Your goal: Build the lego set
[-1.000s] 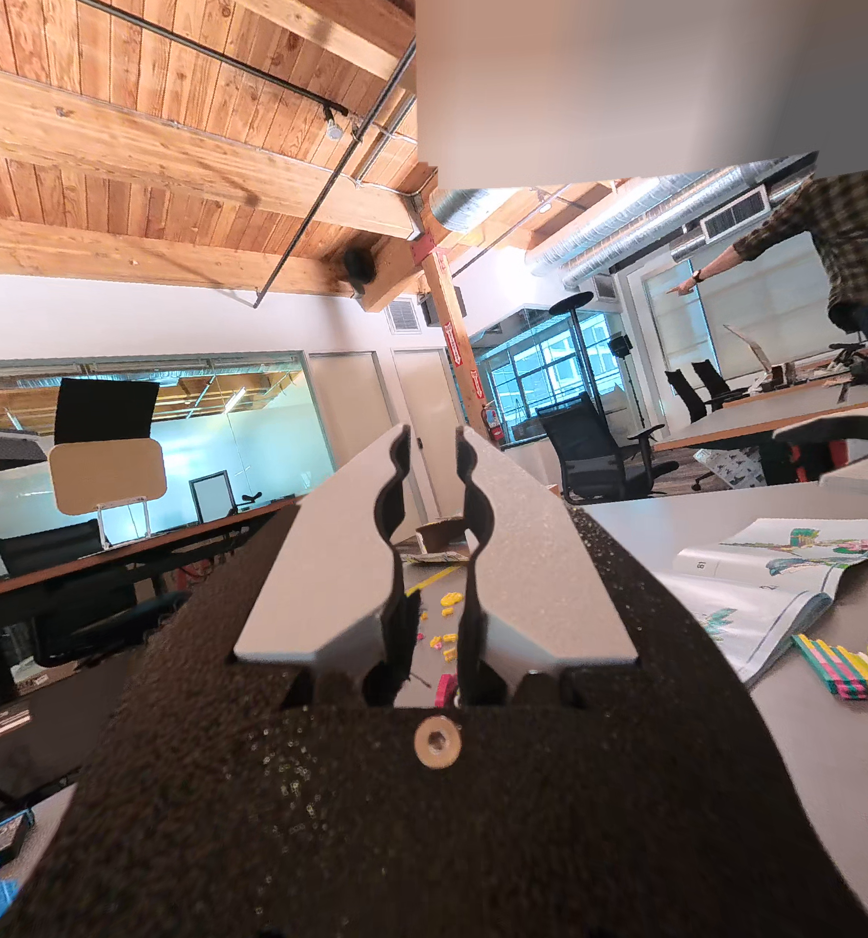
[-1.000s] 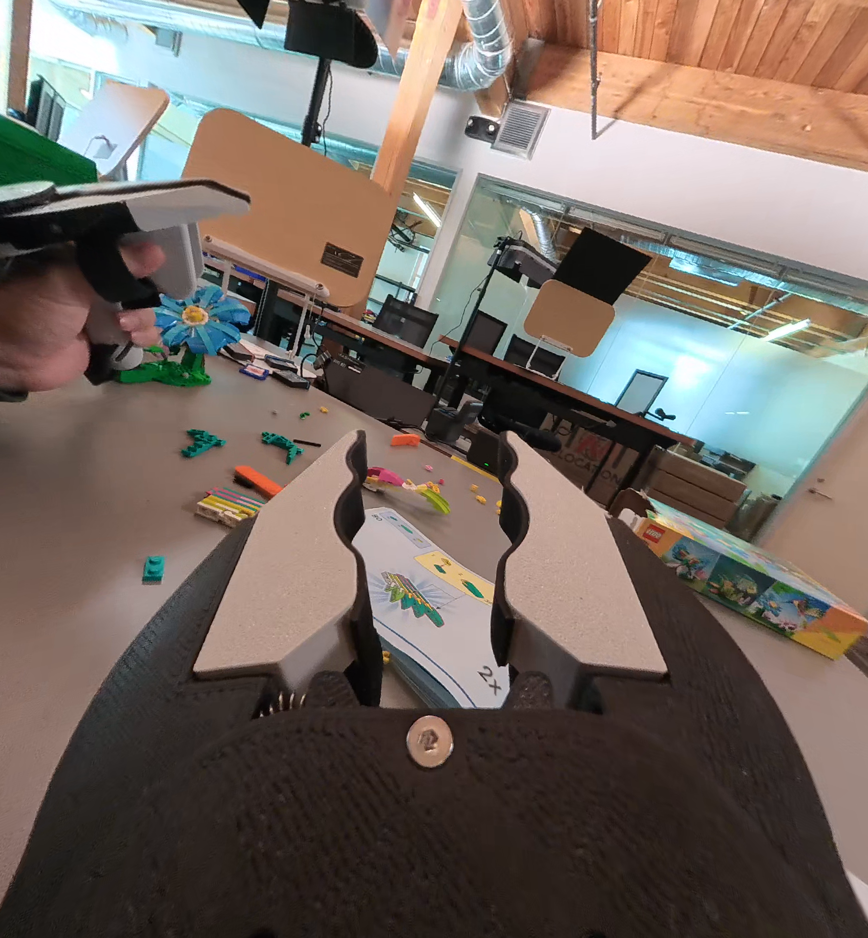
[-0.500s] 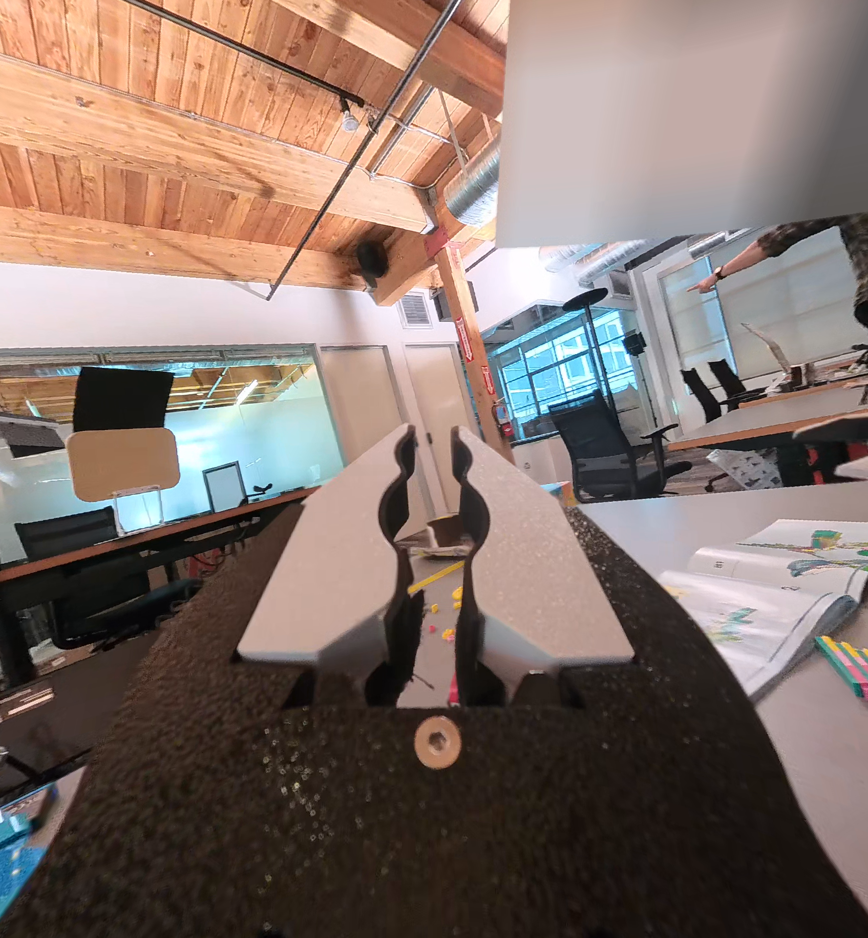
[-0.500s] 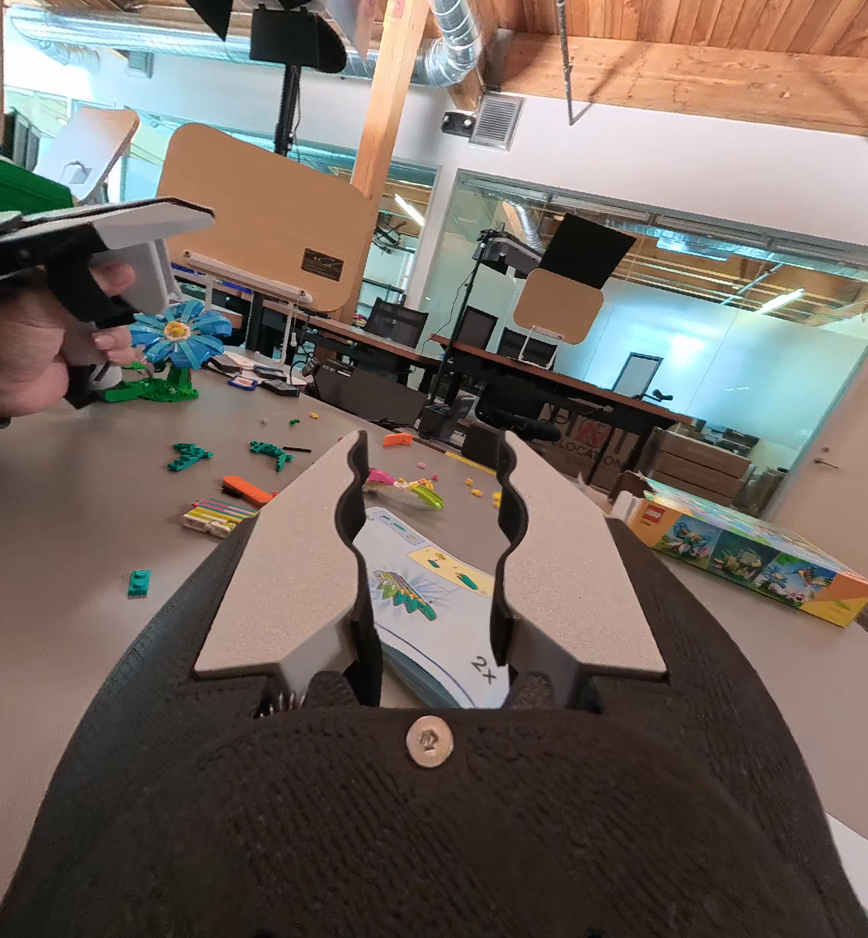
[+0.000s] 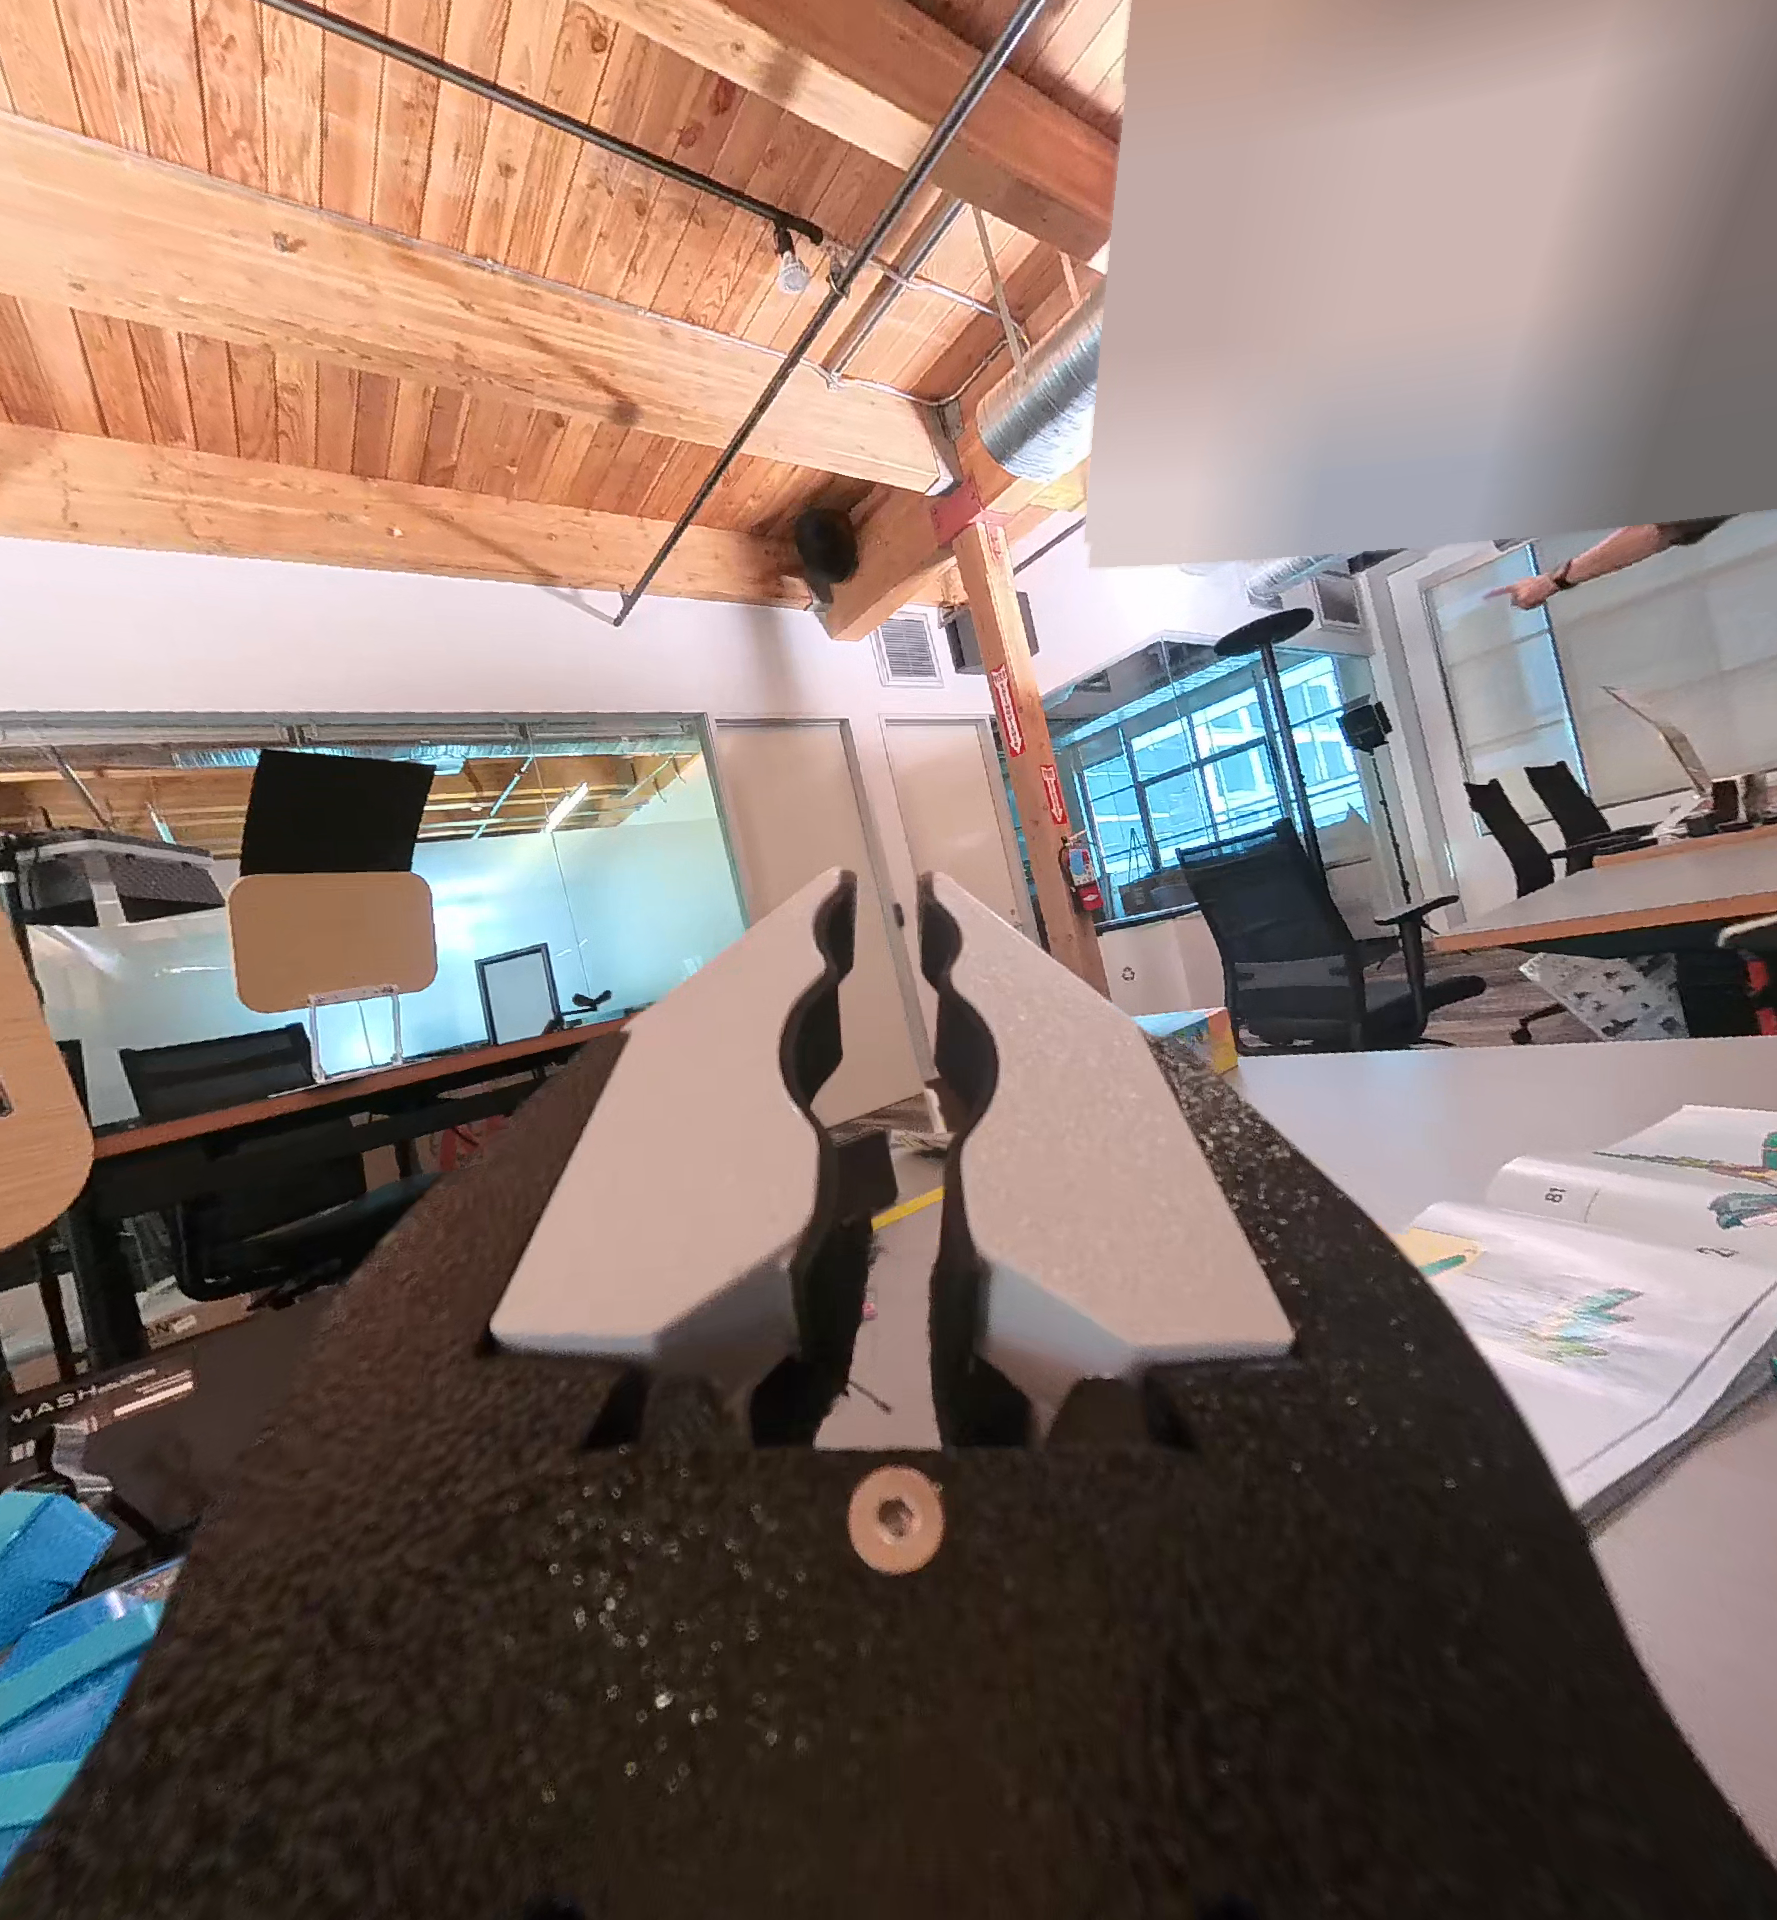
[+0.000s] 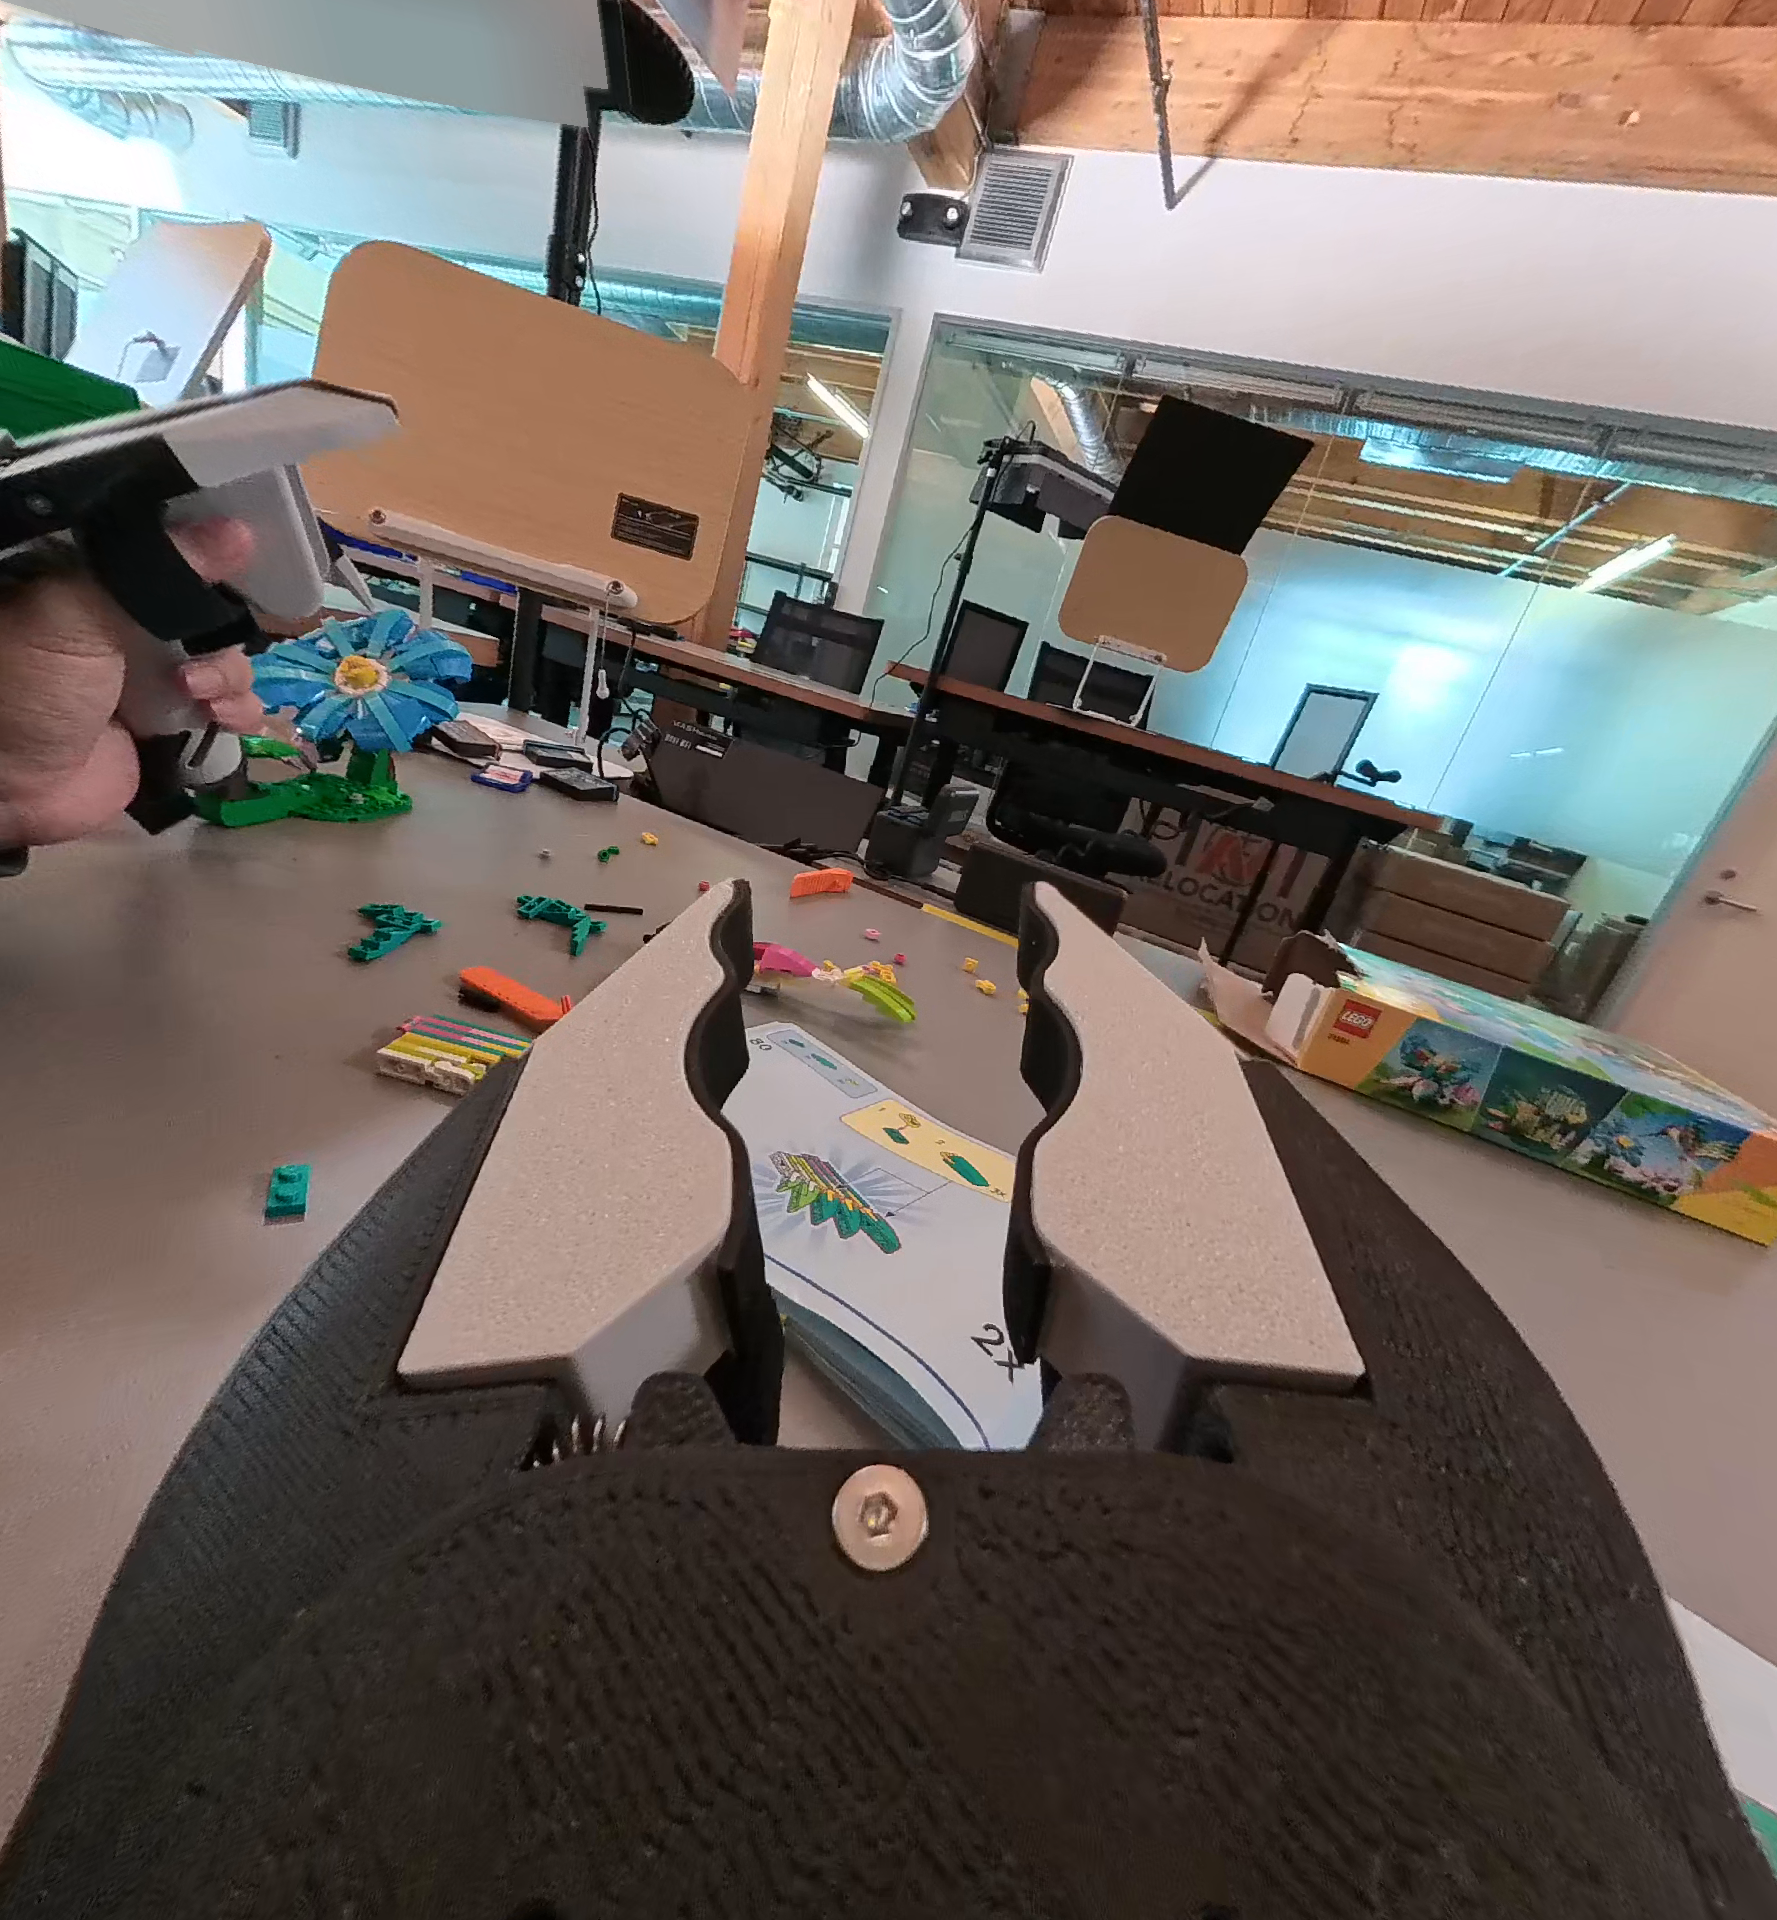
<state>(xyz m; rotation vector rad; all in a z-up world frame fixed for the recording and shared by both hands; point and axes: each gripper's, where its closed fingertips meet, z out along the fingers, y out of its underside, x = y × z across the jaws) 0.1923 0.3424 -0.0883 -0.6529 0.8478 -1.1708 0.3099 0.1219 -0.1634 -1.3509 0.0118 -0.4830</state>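
Note:
A blue flower build stands on a green base at the table's far left; its petals also show at the bottom left of the left wrist view. My left gripper is shut with only a thin slit between its tips, holds nothing, and points up over the table. In the right wrist view it is held by a hand just left of the flower. My right gripper is open and empty above the open instruction booklet, which also shows in the left wrist view.
Loose pieces lie on the grey table: teal parts, an orange piece, a striped stack, a small teal plate, a pink and lime build. The set's box lies at the right. A person stands far off. My right gripper is the nearer one to the small teal plate: about 15 centimetres, against 25 centimetres.
My left gripper has turned left and tilted up: the flower petals came into its view and the booklet slid right. My right gripper stayed open over the booklet.

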